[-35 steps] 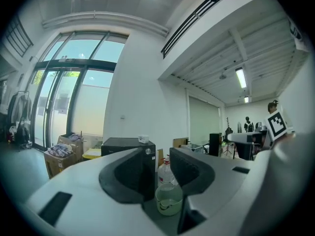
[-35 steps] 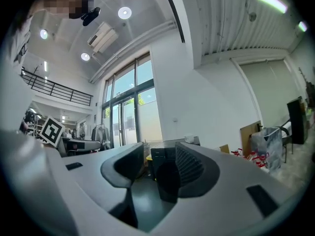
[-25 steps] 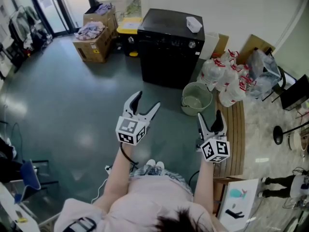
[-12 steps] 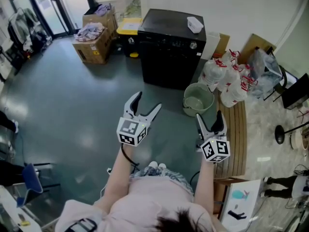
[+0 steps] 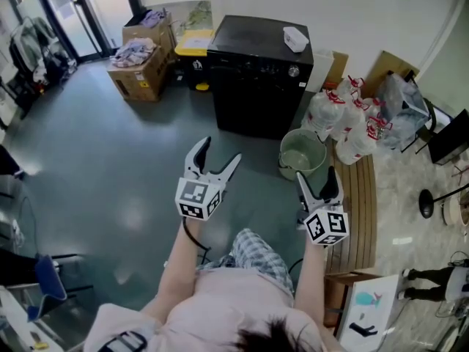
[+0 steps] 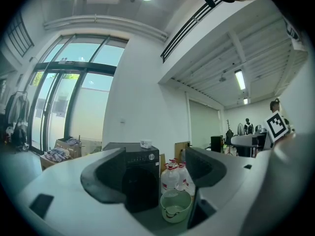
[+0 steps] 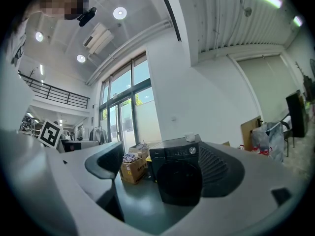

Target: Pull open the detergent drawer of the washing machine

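The black washing machine (image 5: 256, 72) is seen standing on the dark grey-green floor (image 5: 95, 160) against the white wall, at the top middle of the head view, with a small white box (image 5: 294, 37) laid on its lid. Its control panel (image 7: 174, 152) runs along the top of the front, and a round knob (image 5: 293, 70) is set at the panel's right end. The detergent drawer belongs to this front, which looks flush, but its outline is too dark and small to be made out. The left tool (image 5: 220, 152) is held level in front of the person, its two jaws spread wide with nothing gripped; in its own view only the distant machine and a pale green bucket (image 6: 175, 206) are framed between them. The right tool (image 5: 316, 178) is likewise held level, with its jaws wide apart and empty, and the machine's front is seen far off between them. Both tools are well apart from the machine. The bucket stands on the floor just beside the machine's right front corner, and clear plastic jugs (image 5: 344, 123) with red caps are crowded behind it. To the left of the machine, cardboard boxes (image 5: 143, 68) holding cloth are placed near the glass doors (image 5: 80, 13).
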A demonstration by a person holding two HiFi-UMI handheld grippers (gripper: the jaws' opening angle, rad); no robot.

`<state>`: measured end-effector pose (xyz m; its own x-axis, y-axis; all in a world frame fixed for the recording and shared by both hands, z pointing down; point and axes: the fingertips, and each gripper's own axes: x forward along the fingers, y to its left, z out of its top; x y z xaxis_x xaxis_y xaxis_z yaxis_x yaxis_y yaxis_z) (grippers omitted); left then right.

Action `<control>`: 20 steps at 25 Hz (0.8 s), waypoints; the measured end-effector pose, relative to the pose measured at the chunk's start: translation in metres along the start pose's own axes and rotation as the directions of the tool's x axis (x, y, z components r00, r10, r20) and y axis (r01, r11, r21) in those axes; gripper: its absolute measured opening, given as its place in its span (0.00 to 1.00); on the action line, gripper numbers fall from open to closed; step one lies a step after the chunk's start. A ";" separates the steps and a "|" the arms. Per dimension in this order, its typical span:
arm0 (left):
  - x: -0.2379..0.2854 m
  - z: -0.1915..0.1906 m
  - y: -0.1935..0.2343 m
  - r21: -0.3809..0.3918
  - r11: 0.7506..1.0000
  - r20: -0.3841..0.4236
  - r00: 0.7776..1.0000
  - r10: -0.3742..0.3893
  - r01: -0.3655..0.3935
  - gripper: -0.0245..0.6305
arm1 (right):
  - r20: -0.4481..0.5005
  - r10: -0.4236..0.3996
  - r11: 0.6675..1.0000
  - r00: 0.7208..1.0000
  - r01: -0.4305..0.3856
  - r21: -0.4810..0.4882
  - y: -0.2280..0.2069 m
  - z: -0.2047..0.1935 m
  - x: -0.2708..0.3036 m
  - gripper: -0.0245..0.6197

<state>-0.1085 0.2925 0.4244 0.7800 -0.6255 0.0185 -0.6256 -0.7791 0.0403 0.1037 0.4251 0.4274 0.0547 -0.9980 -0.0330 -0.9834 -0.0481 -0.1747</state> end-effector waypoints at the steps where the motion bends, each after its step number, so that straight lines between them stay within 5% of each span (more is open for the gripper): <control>1: 0.004 0.000 0.004 -0.001 1.000 0.001 1.000 0.002 -0.002 0.59 | 0.001 0.001 1.000 1.000 -0.001 0.001 -0.001 0.000 0.005 0.77; 12: 0.073 -0.011 0.046 0.015 1.000 -0.001 1.000 0.018 -0.018 0.59 | -0.007 0.022 1.000 1.000 -0.022 0.005 -0.025 -0.011 0.091 0.77; 20: 0.177 -0.017 0.108 0.010 0.998 0.001 0.998 0.057 -0.057 0.59 | -0.016 0.056 0.998 0.998 -0.056 0.000 -0.067 -0.015 0.213 0.77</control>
<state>-0.0377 0.0989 0.4485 0.7431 -0.6689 0.0195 -0.6692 -0.7425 0.0289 0.1790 0.2152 0.4472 -0.0029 -0.9996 -0.0271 -0.9849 0.0076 -0.1728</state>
